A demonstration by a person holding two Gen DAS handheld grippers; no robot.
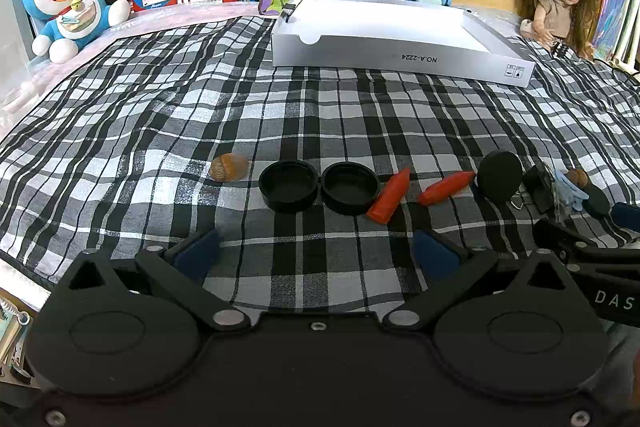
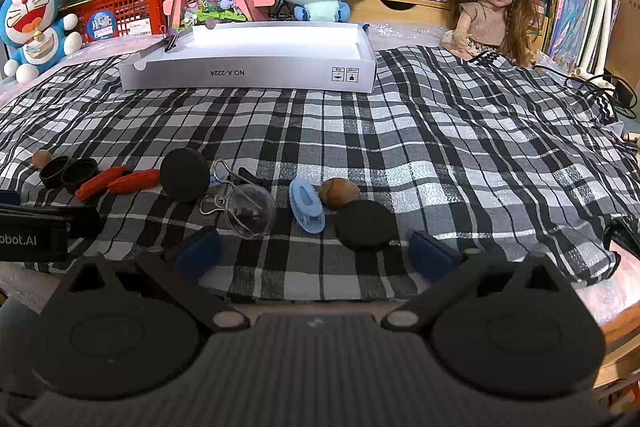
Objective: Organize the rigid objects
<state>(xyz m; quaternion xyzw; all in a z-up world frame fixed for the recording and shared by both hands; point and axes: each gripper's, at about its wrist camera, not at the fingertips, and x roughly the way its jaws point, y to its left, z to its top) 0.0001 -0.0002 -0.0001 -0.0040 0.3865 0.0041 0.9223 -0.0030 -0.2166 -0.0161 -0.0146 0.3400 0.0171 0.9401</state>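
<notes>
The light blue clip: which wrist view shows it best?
The right wrist view: the light blue clip lies whole on the plaid cloth, beside a brown nut. The left wrist view shows it only near the edge, crowded among other things.

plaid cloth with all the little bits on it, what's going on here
A person holds two grippers over the plaid cloth, sorting small things. The left gripper and the right gripper are both open and empty. Black caps, orange pieces, black discs, a blue clip, a clear ball and nuts lie in a loose row. The white tray behind looks nearly bare.
</notes>
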